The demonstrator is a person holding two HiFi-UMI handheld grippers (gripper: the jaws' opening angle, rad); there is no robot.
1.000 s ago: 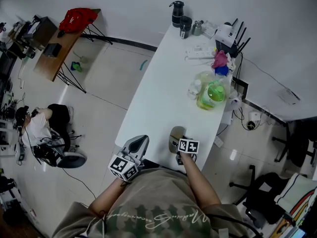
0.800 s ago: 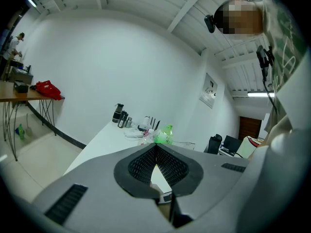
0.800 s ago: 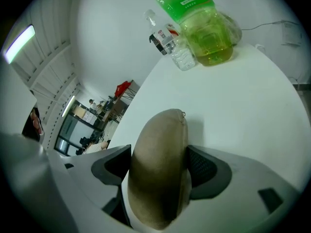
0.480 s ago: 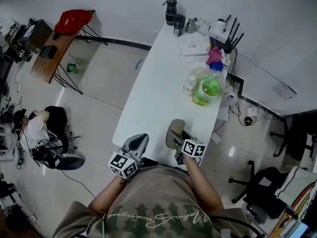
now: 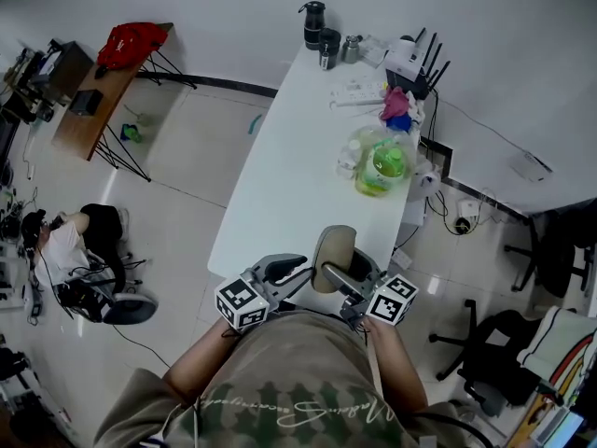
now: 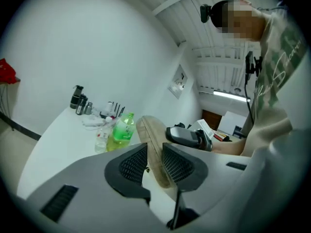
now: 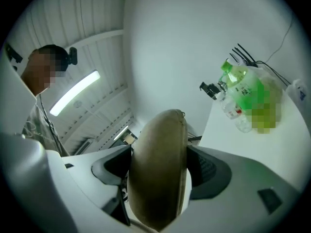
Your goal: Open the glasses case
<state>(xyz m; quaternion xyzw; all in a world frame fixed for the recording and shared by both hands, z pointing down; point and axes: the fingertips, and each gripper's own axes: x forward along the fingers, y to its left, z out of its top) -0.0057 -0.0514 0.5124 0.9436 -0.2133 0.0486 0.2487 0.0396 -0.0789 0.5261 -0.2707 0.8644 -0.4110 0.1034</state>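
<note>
Right gripper (image 7: 158, 171): clamped on glasses case (image 5: 334, 247), steadying it (an anchor).
Left gripper (image 6: 154, 161): jaws opening around the case's edge, probably to pry.

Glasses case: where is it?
Head view, bottom centre: glasses case clamped in the right gripper above the near end of the table, its edge between the left gripper's opening jaws.
</note>
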